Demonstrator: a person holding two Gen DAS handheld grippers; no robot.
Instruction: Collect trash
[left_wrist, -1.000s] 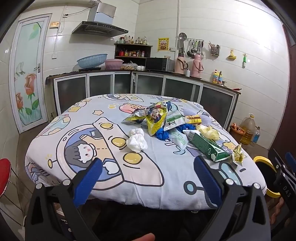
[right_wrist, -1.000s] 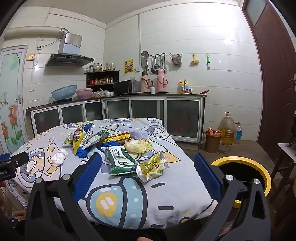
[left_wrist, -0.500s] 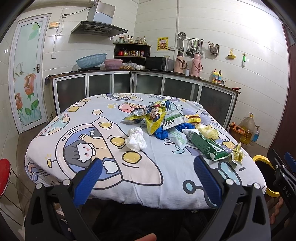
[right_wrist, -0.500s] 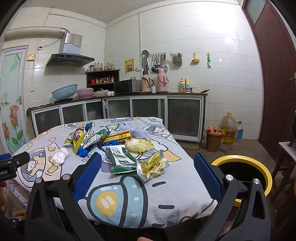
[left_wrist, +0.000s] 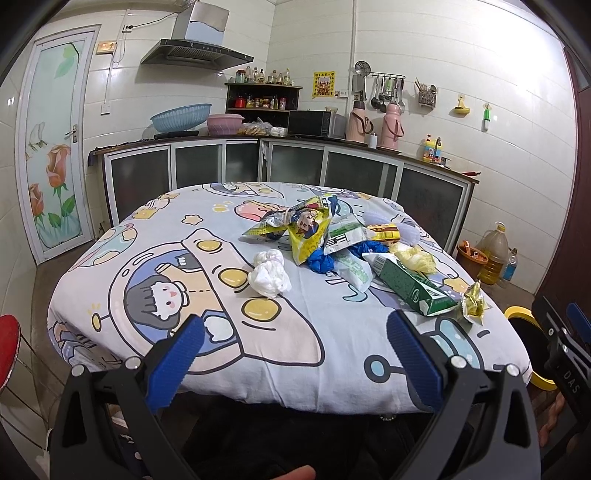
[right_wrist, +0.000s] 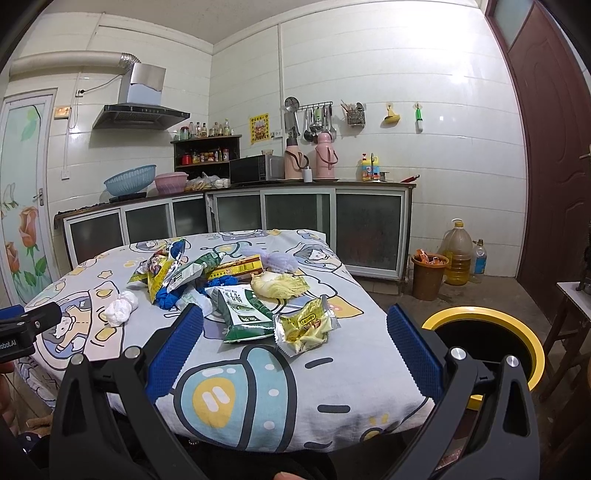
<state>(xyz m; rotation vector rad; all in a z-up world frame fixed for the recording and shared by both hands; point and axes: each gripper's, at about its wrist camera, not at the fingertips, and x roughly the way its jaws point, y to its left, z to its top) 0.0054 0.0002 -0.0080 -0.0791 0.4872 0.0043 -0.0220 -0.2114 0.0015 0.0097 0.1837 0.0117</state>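
Left wrist view: left gripper spread wide, empty, barely shifted since a second ago; crumpled white tissue wad untouched on cartoon-print tablecloth.

Right wrist view: right gripper likewise apart, empty, near crinkled yellow snack wrapper; yellow-rimmed black bin beside table. Collection not yet begun.

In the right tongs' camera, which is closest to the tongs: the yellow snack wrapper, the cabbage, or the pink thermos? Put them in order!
1. Yellow snack wrapper, just ahead on the table, nearest the right tongs.
2. Cabbage, behind it, mid-table.
3. Pink thermos, far back on the counter.

Pink thermoses flank a microwave.
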